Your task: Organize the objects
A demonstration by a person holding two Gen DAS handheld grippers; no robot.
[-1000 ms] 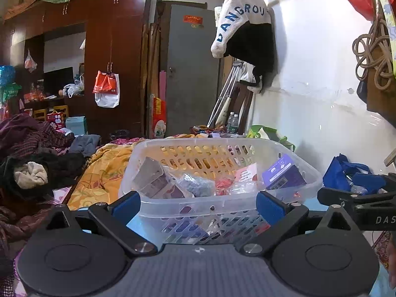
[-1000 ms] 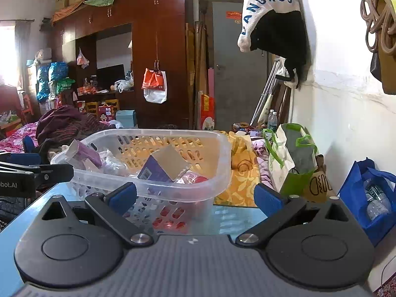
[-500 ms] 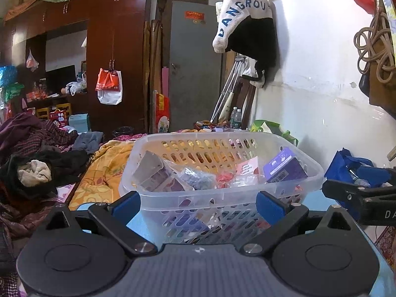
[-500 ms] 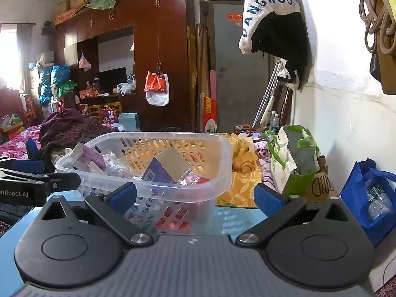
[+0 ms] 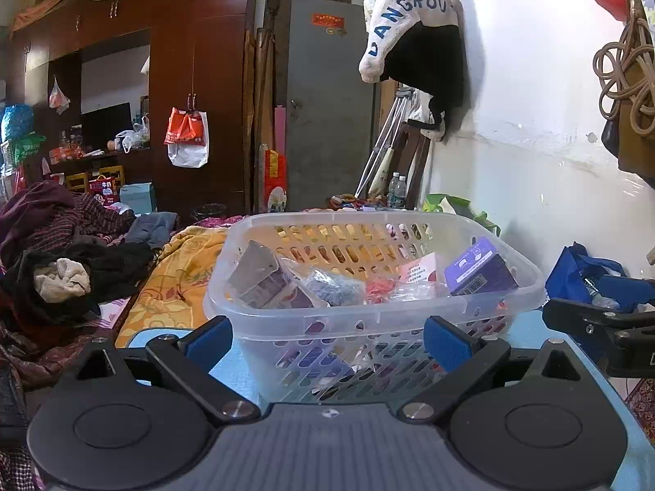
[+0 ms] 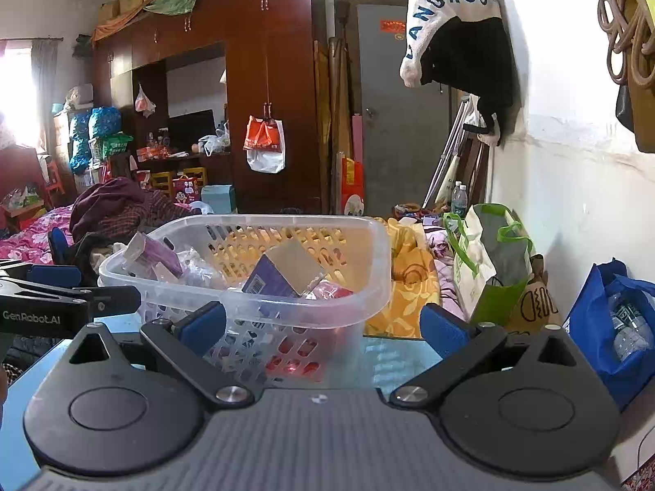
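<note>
On blue tabletop (image 5: pixel 241 372), perforated clear plastic basket (image 5: pixel 368 319); both claws (image 5: pixel 327 341) (image 6: pixel 323 329) spread apart.

Both wrist cameras are sitting low over the blue tabletop (image 5: pixel 237 364), looking level along their spread fingers. Left view is facing the basket (image 5: pixel 368 323) squarely, close up; right view is facing past its right end (image 6: pixel 368 286). Both are sharing basket, wardrobe (image 6: pixel 270 94), grey door (image 5: pixel 327 102).

you get daylight from a blown-out window (image 6: pixel 16 94) on the right wrist view's far left. the wardrobe (image 5: pixel 196 82) stays dim. fisheye bends both views' edges, corners go black, focus is sharp.
</note>
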